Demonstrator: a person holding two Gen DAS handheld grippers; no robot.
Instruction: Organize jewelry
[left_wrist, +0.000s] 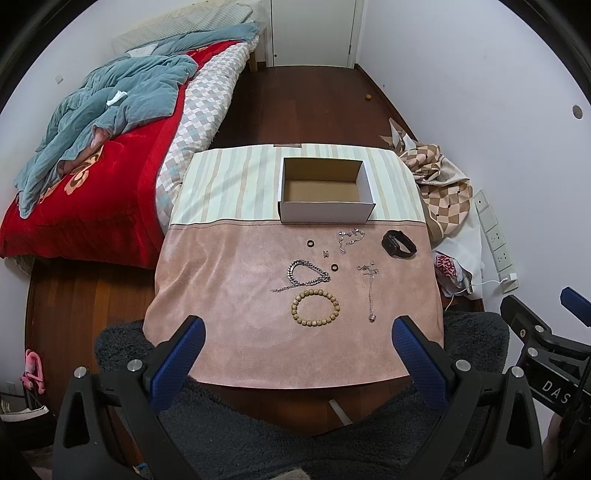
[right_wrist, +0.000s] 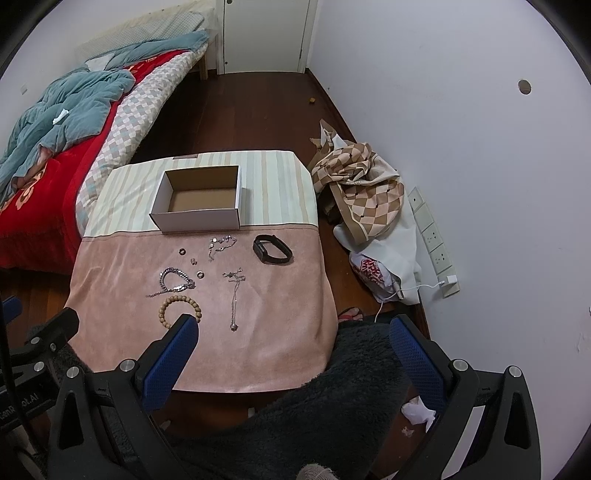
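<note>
Lying lengthwise: thin necklace (left_wrist: 370, 291), pendant nearest.

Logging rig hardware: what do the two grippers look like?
Both match. The left gripper and right gripper have black angular frames with silver bolts and blue cross-hatched pads on the jaws. White lettering on the body reads "DAS" in the left wrist view. No sleeves visible.

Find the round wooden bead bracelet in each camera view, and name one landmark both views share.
Left wrist view: the round wooden bead bracelet lies at centre on the pink cloth, fully visible.
Right wrist view: the bracelet lies left of centre, partly hidden behind a blue claw finger.
Shared landmark: the open white cardboard box behind it.
</note>
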